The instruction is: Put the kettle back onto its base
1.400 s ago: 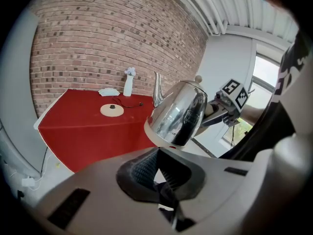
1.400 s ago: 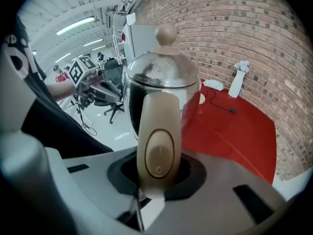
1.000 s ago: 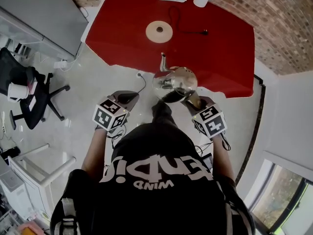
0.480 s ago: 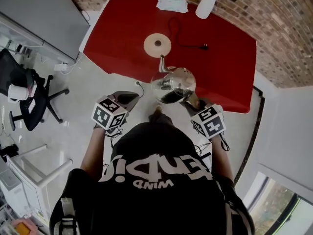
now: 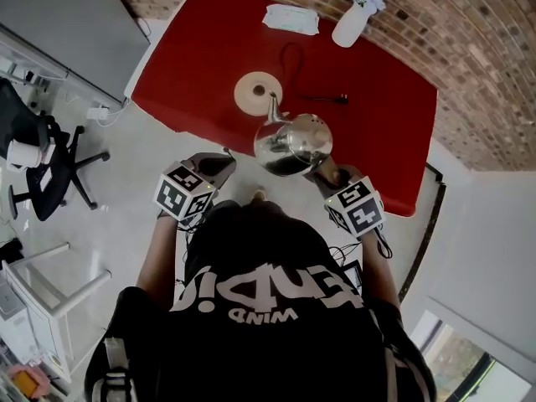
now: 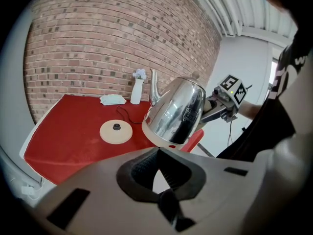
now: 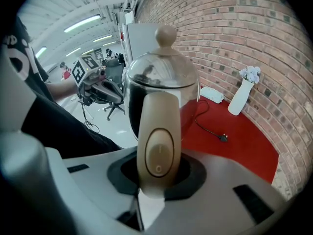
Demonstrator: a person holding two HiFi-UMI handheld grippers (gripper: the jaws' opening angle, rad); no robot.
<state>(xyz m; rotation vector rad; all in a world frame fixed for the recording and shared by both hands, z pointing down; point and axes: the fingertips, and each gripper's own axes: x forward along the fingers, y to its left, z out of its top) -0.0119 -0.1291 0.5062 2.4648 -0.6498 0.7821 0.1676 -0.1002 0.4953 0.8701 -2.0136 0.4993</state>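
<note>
The right gripper (image 7: 156,173) clamps the handle (image 7: 157,151) of one kettle (image 5: 293,143), held above the red table (image 5: 385,141) beside one base (image 5: 258,90). One vase (image 5: 350,25), one cloth (image 5: 291,18) and one cord (image 7: 205,128) lie beyond. The left gripper (image 6: 156,153) seems closed and empty.

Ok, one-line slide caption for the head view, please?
Right gripper holds the steel kettle by its handle over the red table's near edge, short of its round base.

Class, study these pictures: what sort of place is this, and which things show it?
Probably an office or lab workspace, not a kitchen: a swivel chair, strip lights overhead, and a red-covered table against a brick wall.
</note>
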